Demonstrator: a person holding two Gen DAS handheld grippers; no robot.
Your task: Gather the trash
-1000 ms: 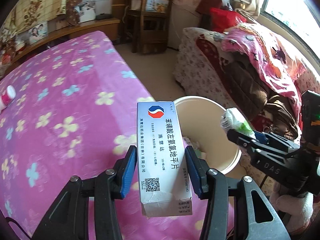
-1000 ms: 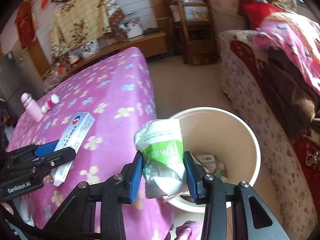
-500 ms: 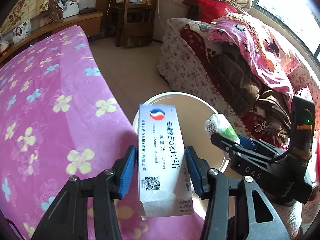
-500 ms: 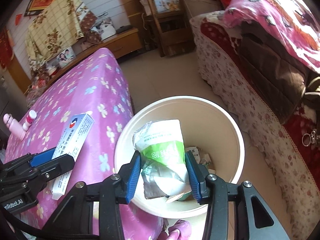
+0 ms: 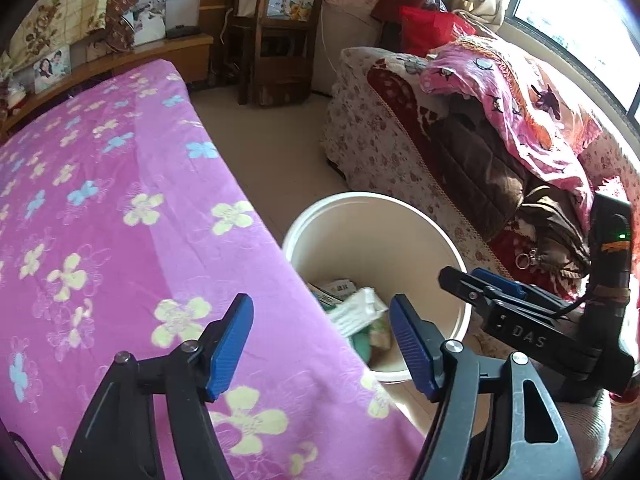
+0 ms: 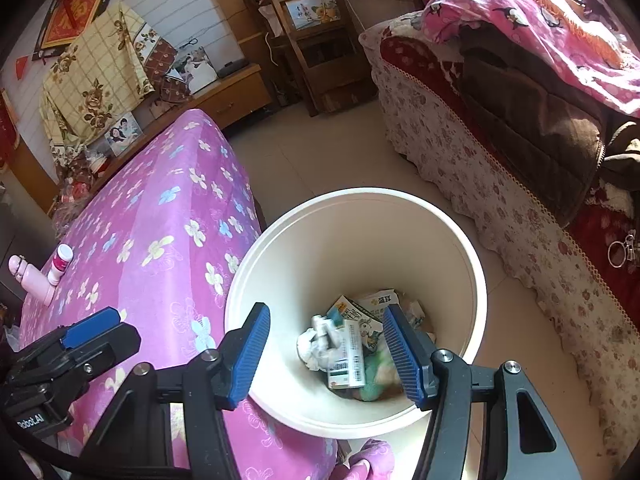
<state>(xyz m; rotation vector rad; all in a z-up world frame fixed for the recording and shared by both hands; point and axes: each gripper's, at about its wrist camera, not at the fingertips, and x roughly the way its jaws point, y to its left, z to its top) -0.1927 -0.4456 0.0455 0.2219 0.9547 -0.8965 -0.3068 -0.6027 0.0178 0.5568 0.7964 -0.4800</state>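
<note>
Bin [image 6: 460, 240] with boxes [image 6: 348, 356], wrappers

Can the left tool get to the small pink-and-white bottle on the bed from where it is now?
Probably yes. The left tool is open and empty, and only bare bedspread lies between it and the small bottle. A pink bottle lies right beside the target.

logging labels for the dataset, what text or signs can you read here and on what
"DAS": black body of the right gripper.
"Robot.AI", start cut off: black body of the left gripper.
"盛耳", uncertain: white carton in the cream round plastic bin.
Print on the other packets: too small.
Red framed wall plaque: one gold character, blurred.
</note>
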